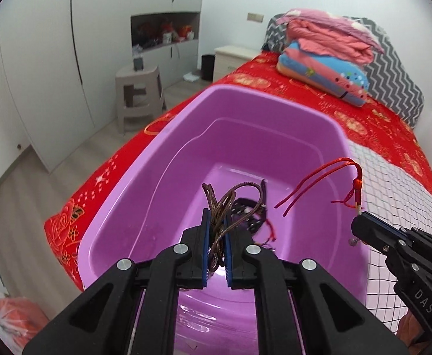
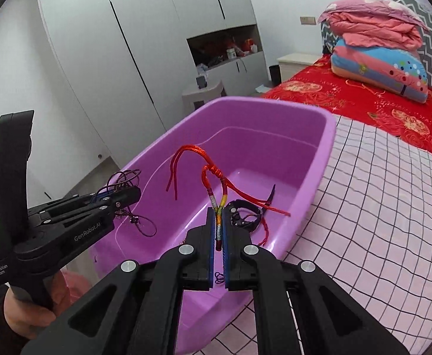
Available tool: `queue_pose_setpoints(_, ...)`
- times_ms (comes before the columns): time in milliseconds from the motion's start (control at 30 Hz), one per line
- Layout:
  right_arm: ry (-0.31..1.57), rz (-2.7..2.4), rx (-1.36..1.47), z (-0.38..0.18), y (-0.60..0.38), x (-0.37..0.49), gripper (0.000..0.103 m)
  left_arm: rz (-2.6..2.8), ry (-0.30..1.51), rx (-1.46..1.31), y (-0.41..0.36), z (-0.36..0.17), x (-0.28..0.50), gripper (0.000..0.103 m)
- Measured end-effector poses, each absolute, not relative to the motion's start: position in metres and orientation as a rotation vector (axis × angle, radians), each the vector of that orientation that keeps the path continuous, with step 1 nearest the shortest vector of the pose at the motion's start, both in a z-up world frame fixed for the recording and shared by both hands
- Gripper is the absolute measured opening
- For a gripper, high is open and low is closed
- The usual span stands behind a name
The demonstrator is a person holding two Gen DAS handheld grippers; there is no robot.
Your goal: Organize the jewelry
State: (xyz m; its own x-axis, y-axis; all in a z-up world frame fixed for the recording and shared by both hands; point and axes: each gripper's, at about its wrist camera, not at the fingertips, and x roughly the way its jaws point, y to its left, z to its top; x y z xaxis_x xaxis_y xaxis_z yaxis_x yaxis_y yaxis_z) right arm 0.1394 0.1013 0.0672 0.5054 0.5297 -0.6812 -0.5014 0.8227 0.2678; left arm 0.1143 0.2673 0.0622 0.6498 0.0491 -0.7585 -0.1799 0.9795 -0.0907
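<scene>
Left gripper [image 1: 216, 236]: squeezed on a tangle of thin brown cords [image 1: 230, 201], above the purple plastic tub [image 1: 168, 148].
Right gripper [image 2: 218, 230]: pinching a red knotted string bracelet [image 2: 213, 171].
Tub floor: black band [image 2: 242, 213] lies there.
Tub's place: red bedspread [image 1: 363, 118], left of checked cloth [image 2: 378, 207].

White wardrobe doors [image 1: 38, 68] line the wall beside a beige stool [image 1: 139, 91] on pale wood floor [image 1: 17, 183].

Lower part of brown cord [image 1: 218, 236] hidden between left gripper [image 1: 216, 222] pads. Dark item [image 2: 244, 213] on purple tub [image 2: 319, 159] floor partly behind right gripper [image 2: 219, 216], kind unclear. Shelf niche [image 1: 165, 31] clutter at 11 o'clock too small to identify. Hand [image 2: 29, 310] cut off at 8 o'clock edge.
</scene>
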Motion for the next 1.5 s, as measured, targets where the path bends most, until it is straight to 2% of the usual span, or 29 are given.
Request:
queue_pose_setpoints(133,0.888,0.622,0.018,0.053,0.115,0.149,0.005,0.141,0.903,-0.176,0.274,0.048,0.123,0.009)
queue_pose_setpoints(200,0.908,0.618,0.007,0.048,0.119,0.154,0.005,0.144,0.916,-0.186,0.279,0.044,0.124,0.013)
queue_pose_setpoints(267,0.921,0.612,0.001,0.045,0.122,0.156,0.006,0.158,0.927,-0.194,0.283,0.041,0.125,0.026)
queue_pose_setpoints(300,0.93,0.608,-0.004,0.044,0.123,0.157,0.012,0.168,0.931,-0.2,0.286,0.04,0.125,0.046)
queue_pose_setpoints(333,0.934,0.605,-0.008,0.043,0.124,0.158,0.023,0.181,0.929,-0.205,0.287,0.04,0.125,0.071)
queue_pose_setpoints(367,0.93,0.599,-0.013,0.044,0.123,0.155,0.03,0.197,0.915,-0.21,0.289,0.042,0.123,0.08)
queue_pose_setpoints(400,0.92,0.592,-0.015,0.045,0.122,0.155,0.038,0.208,0.9,-0.212,0.292,0.044,0.121,0.086)
queue_pose_setpoints(433,0.909,0.586,-0.016,0.047,0.121,0.154,0.041,0.219,0.889,-0.209,0.293,0.046,0.119,0.088)
queue_pose_setpoints(500,0.893,0.576,-0.016,0.05,0.118,0.151,0.042,0.233,0.896,-0.202,0.294,0.049,0.119,0.095)
queue_pose_setpoints(567,0.884,0.559,-0.018,0.053,0.114,0.148,0.043,0.247,0.901,-0.209,0.296,0.052,0.119,0.095)
queue_pose_setpoints(633,0.877,0.548,-0.016,0.056,0.11,0.145,0.049,0.256,0.915,-0.222,0.296,0.053,0.117,0.096)
queue_pose_setpoints(967,0.912,0.506,-0.009,0.06,0.096,0.13,0.059,0.281,0.969,-0.186,0.281,0.057,0.106,0.097)
queue_pose_setpoints(1500,0.932,0.492,0.015,0.062,0.08,0.113,0.062,0.286,0.963,-0.174,0.266,0.075,0.087,0.097)
